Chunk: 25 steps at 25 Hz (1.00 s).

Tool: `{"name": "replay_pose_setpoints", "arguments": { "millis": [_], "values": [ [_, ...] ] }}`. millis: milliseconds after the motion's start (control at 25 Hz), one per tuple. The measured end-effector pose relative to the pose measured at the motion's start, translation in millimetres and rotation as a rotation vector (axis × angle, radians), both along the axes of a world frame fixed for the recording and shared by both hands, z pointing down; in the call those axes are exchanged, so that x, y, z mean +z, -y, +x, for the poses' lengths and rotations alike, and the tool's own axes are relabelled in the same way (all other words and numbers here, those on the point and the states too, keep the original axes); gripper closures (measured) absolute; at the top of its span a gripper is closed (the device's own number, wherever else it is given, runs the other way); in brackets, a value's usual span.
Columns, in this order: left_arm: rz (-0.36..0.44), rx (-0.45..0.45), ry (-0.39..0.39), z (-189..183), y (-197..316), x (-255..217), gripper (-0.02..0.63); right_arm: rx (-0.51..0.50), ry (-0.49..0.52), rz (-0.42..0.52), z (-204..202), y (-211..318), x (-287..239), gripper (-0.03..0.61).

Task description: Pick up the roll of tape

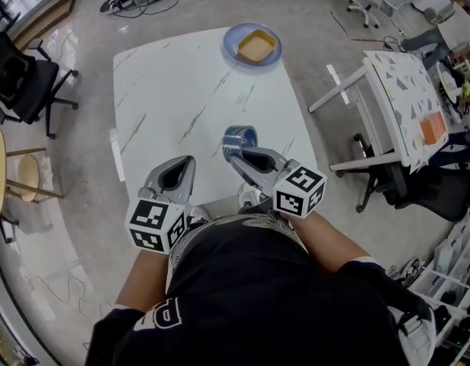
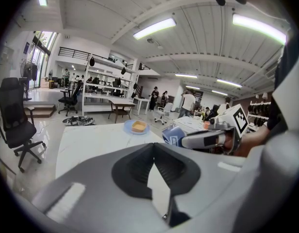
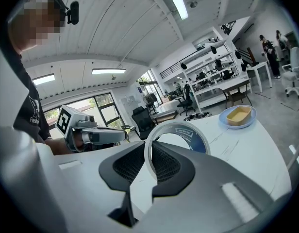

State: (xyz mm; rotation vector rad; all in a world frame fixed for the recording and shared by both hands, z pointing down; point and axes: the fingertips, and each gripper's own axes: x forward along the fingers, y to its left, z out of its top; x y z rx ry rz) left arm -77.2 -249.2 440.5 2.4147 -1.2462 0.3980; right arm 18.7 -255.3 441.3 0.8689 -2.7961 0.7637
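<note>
The roll of tape (image 1: 240, 136) is a blue ring with a white printed label. My right gripper (image 1: 233, 152) is shut on its rim over the near middle of the white marble table (image 1: 166, 90). In the right gripper view the tape (image 3: 200, 139) stands upright, with the gripper (image 3: 150, 147) pinching its left edge. The left gripper view shows the tape (image 2: 174, 136) at the tip of the right gripper (image 2: 186, 141). My left gripper (image 1: 188, 161) hovers near the table's front edge, left of the tape; its jaws (image 2: 152, 145) are shut with nothing between them.
A blue plate (image 1: 254, 44) carrying a yellow dish sits at the table's far edge. A black office chair (image 1: 21, 78) stands to the left, and a wooden stool (image 1: 21, 175) nearer. A white patterned table (image 1: 403, 105) and dark chairs are at the right.
</note>
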Motion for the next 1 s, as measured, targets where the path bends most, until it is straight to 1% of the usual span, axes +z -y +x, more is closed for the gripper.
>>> {"name": "replay_pose_setpoints", "arguments": {
  "millis": [1000],
  "values": [
    [-0.003, -0.005, 0.005, -0.5, 1.2, 1.5, 0.555, -0.026, -0.010, -0.002, -2.6, 0.2, 1.7, 0.534]
  ]
}}
